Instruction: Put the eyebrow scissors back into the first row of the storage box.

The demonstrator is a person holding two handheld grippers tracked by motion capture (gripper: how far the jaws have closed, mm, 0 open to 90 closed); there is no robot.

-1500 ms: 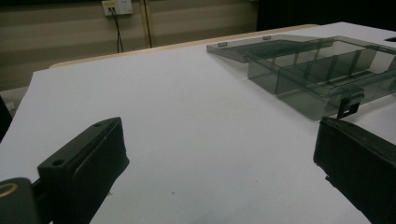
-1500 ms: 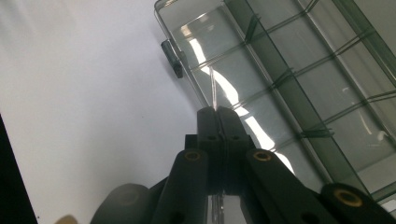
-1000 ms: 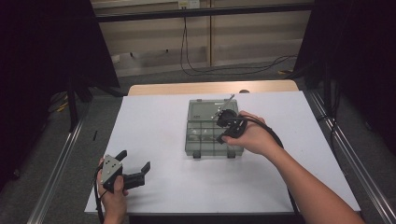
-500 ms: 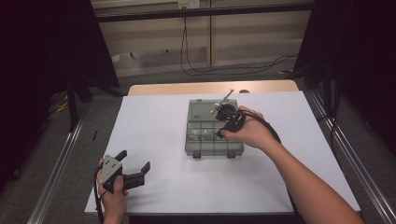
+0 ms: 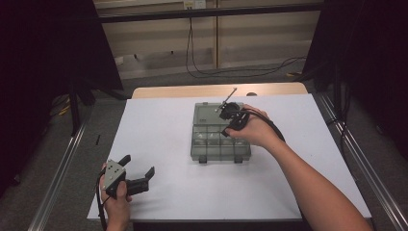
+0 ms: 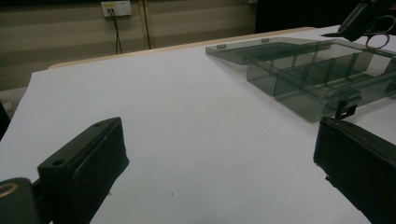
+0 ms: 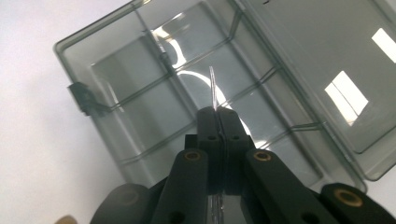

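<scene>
Here, a thin clear strip is pinched in the closed right hand-held gripper, directly above the open compartment box mid-counter; the left hand-held gripper, near the counter's front-left corner, is held wide open and empty.

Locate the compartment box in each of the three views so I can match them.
High view: compartment box at table centre, lid open, under the right gripper.
Left gripper view: upper right, beyond the right-hand jaw.
Right gripper view: directly below the shut jaws.
Shared landmark: its black latch.
</scene>
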